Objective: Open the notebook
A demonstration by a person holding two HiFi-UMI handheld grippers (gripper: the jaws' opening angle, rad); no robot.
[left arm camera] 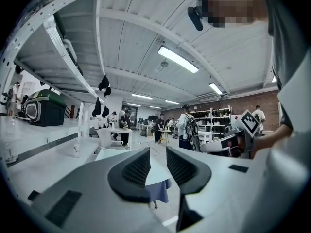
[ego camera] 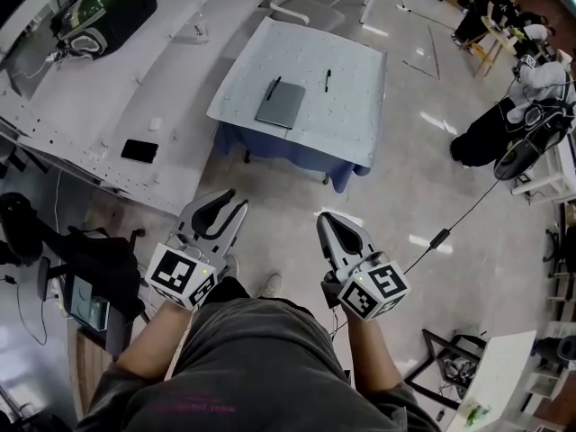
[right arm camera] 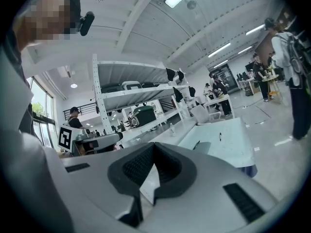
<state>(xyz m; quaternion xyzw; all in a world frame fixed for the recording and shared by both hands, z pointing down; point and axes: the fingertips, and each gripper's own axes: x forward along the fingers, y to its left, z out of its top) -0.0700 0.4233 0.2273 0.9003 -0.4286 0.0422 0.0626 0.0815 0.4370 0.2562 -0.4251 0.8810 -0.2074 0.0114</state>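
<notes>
Head view: a person stands on a glossy pale floor [ego camera: 405, 196], holding the left gripper [ego camera: 236, 202] and the right gripper [ego camera: 324, 219] out in front, side by side and nearly level. Both point toward a table [ego camera: 351, 124] that stands well ahead of them. The notebook [ego camera: 280, 104] lies flat on that table by its near edge, closer to the near left corner than to the right one. It is well apart from both grippers and roughly in line with the gap between them.

The notebook is closed. It is a thin grey rectangle with a smooth, plain cover. A dark pen [ego camera: 273, 88] lies along its far left side, and a second pen [ego camera: 328, 80] rests on the cloth toward the far edge.

The table carries a pale cloth with a fine scattered pattern, above a blue skirt [ego camera: 297, 151] that hangs in soft folds.

Left gripper view: the jaws stand wide apart, with ribbed black pads set in smooth white shells. Only the distant table shows between them.

Right gripper view: the black ribbed pads meet at their tips and grip nothing.
</notes>
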